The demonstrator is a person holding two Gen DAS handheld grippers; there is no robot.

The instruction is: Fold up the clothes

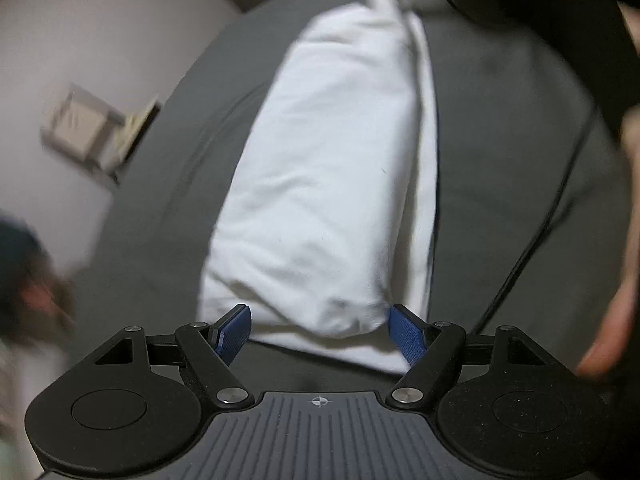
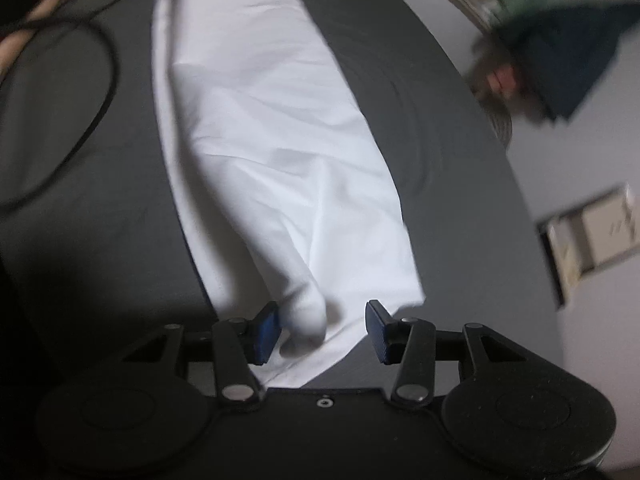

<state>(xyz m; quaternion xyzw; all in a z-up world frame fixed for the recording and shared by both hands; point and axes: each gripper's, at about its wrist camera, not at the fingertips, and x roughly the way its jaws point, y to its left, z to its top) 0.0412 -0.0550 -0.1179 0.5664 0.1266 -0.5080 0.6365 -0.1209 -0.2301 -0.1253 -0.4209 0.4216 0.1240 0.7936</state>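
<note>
We see the white garment (image 1: 320, 184) as soft matt cloth, lightly creased. Dark grey bed cover (image 1: 500, 168) also matt fabric. Left gripper (image 1: 320, 330): matt black plastic w/ ribbed blue pads (image 1: 234, 330) (rivets look like shiny metal). Cable (image 2: 100, 108) smooth, slightly glossy.

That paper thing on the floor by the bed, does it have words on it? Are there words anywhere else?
No words can be read anywhere.
Paper thing on the floor: faint dark marks, too blurred to read.
White cloth: no writing.
Left hand-held gripper: only a small crosshair sign, no letters.
</note>
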